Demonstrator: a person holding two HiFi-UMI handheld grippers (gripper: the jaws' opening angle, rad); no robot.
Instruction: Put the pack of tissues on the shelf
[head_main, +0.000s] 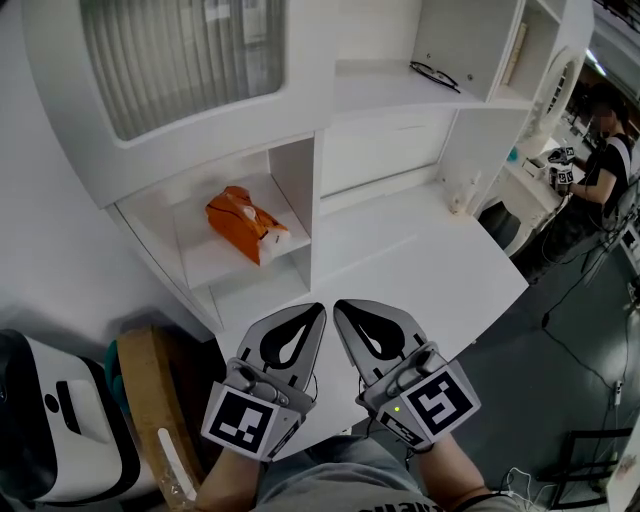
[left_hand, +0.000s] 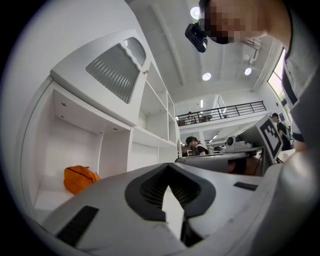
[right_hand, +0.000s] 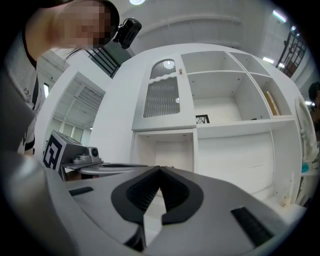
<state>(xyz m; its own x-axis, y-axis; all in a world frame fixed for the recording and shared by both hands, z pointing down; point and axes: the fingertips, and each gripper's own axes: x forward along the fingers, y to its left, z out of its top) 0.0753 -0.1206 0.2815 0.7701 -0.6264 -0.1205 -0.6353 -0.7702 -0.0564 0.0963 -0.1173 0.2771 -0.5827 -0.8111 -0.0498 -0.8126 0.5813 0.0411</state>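
The orange pack of tissues (head_main: 245, 226) lies on the white shelf (head_main: 225, 262) inside an open cubby of the cabinet, and it shows in the left gripper view as the orange pack (left_hand: 80, 179) at the lower left. My left gripper (head_main: 318, 311) and right gripper (head_main: 338, 306) hover side by side over the near edge of the white desk, in front of and below the cubby, apart from the pack. Both are shut with nothing between the jaws. The left gripper (left_hand: 168, 168) points toward the cabinet; the right gripper (right_hand: 160, 170) faces the cubby (right_hand: 167, 152) too.
A white desk top (head_main: 430, 255) spreads to the right of the cubby. Spectacles (head_main: 435, 75) rest on a higher shelf, and a small bottle (head_main: 462, 196) stands at the desk's back. A brown box (head_main: 150, 400) and a white appliance (head_main: 50, 420) sit lower left. A person (head_main: 603, 165) works far right.
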